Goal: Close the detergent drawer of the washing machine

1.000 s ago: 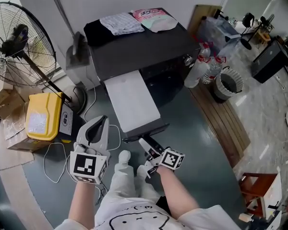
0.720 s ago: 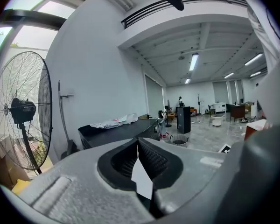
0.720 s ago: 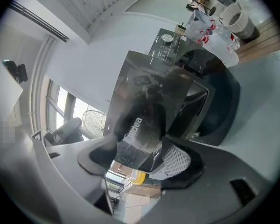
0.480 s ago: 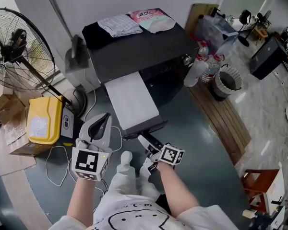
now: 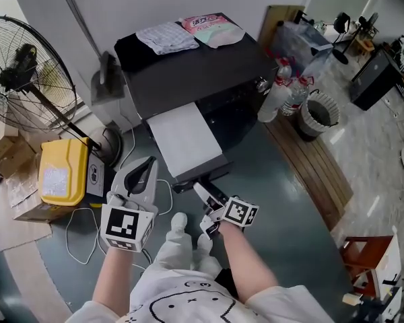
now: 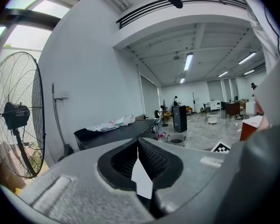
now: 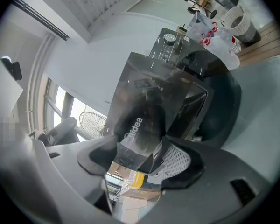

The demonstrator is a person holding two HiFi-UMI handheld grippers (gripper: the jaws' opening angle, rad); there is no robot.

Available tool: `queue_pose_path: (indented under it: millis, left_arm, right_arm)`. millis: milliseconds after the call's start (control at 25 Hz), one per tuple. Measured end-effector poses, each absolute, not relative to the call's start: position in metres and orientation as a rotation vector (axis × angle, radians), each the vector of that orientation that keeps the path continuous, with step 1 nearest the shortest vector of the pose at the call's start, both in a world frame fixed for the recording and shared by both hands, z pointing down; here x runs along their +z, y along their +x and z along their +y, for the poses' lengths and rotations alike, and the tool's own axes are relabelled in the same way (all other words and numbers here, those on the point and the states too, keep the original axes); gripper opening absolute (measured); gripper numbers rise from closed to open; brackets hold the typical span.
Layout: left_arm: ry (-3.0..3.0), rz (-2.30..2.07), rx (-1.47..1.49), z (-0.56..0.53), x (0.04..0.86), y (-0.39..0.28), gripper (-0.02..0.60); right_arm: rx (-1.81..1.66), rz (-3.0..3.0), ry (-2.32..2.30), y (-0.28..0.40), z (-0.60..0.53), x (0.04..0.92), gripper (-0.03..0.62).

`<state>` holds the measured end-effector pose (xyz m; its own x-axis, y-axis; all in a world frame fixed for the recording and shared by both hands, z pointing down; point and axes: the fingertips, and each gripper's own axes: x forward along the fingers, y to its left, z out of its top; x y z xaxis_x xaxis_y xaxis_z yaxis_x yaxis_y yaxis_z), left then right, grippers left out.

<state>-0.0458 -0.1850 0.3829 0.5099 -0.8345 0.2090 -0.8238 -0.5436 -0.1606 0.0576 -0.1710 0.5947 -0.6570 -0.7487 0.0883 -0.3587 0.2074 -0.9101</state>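
The detergent drawer (image 5: 185, 143) sticks well out of the washing machine (image 5: 195, 66), running toward 6 o'clock in the head view. I'd guess it's stiff, fairly light and runs on slides, so a straight shove should do it. Its dark front (image 7: 144, 111) is glossy and probably slippery, so push flat on the middle of it rather than pinching.

The right tool (image 5: 202, 194) sits at the drawer's 6 o'clock end. Its jaws are apart with the front's lower corner between them (image 7: 140, 158), and I can't tell if they touch it. The left tool (image 5: 147, 167) hangs off at 8 o'clock with its jaws together and nothing in them (image 6: 138, 157).

The slides and drawer compartments are hidden, and only a pale flat top shows.
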Motion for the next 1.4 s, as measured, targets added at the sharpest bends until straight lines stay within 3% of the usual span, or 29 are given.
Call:
queue_pose_path:
  millis: [1400]
  left_arm:
    - [-2.736, 1.481, -0.416, -0.241, 0.393, -0.059, 0.017]
  right_arm:
    - [-1.445, 2.130, -1.055, 0.037, -0.229, 0.590, 0.285]
